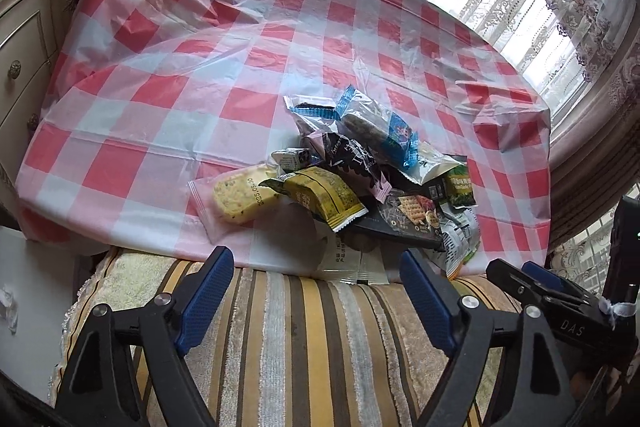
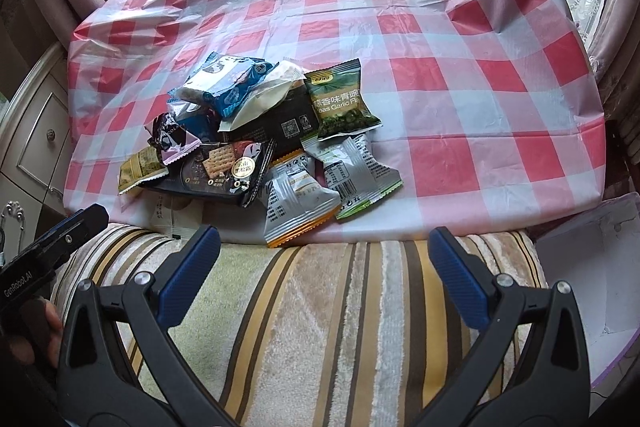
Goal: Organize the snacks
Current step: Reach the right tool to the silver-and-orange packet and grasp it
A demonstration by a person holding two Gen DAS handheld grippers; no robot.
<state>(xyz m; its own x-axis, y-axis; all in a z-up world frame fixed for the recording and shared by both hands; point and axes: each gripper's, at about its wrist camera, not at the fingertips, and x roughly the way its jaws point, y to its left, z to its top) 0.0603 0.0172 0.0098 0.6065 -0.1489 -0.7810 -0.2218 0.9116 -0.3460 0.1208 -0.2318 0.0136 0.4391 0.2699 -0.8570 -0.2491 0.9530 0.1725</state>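
Sorting looks unstarted: the snacks (image 2: 260, 143) lie in one mixed heap at the near edge of the checked tabletop (image 2: 460, 99), while the left tool (image 1: 316, 291) and right tool (image 2: 324, 267) hover released, holding nothing.

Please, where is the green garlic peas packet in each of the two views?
Left wrist view: green garlic peas packet at the pile's right edge, partly hidden.
Right wrist view: the packet at the pile's upper right, fully visible.
Shared landmark: black cracker packet.
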